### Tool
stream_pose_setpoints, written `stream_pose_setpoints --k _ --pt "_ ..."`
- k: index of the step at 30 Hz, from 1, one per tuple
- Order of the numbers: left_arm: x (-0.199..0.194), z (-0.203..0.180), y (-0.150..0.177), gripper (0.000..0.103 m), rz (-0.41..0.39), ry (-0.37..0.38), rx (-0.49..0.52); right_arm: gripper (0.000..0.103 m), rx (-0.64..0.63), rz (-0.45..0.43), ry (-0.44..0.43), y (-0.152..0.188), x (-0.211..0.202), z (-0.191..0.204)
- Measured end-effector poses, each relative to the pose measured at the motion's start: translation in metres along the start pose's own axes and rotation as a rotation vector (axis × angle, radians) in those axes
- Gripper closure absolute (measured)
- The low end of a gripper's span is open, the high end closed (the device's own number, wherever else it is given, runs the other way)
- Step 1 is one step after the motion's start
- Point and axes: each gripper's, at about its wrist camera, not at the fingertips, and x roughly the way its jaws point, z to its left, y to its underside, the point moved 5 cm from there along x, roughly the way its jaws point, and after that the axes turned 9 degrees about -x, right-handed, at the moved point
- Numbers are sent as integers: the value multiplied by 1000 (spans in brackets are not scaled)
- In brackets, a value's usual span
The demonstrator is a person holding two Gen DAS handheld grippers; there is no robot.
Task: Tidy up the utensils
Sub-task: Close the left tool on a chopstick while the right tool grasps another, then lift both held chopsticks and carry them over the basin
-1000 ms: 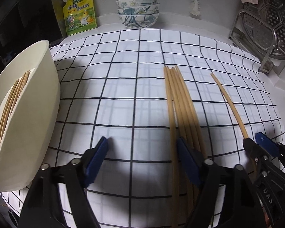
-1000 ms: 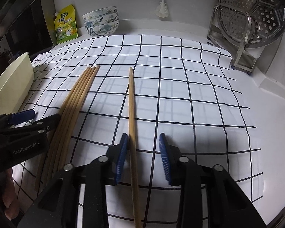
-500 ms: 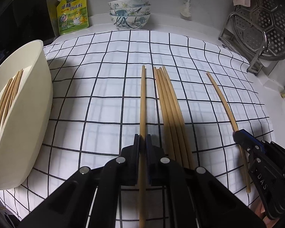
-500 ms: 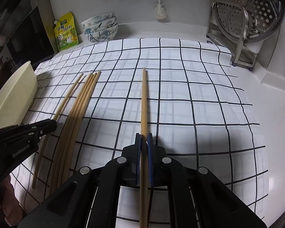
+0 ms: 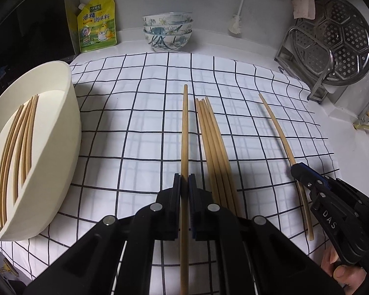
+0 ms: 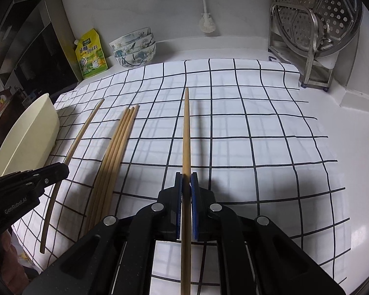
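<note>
L gripper jaws clenched on one long bamboo chopstick; R gripper likewise on another bamboo chopstick, both above checked cloth. Four-stick bundle lies btwn; cream oval bowl left.

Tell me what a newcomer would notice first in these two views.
Each hand-held gripper pinches one chopstick: the left hand-held gripper holds its chopstick, the right hand-held gripper holds another. Between them, a loose bundle of chopsticks lies on the checked cloth. Left, a cream bowl already holds several chopsticks.
</note>
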Motion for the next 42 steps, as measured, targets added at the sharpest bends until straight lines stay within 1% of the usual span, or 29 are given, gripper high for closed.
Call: stream_pose_setpoints --k 5,12,18,22,28,33,38,42 --pt "-17 -1 -4 96 -23 22 3 96 24 -26 -35 -4 -9 2" --pt "-47 4 -14 96 -68 57 15 96 18 -69 -53 -14 -24 14" --pt "-77 22 -29 96 -120 78 -5 96 27 -102 -79 -29 -36 31" --pt "-95 38 -38 96 -154 93 -31 96 0 -122 -88 -45 -42 50" --pt "-121 73 -50 96 -209 87 -57 96 -44 -154 -123 -72 -45 93" --pt "-137 116 -61 96 -246 52 -88 96 -78 -157 -179 -92 -34 138" --pt "-144 168 -67 96 -267 6 -140 96 -124 -140 -233 -106 -18 188" --pt "-142 205 -69 96 -272 -24 -181 96 -178 -118 -256 -112 -5 227"
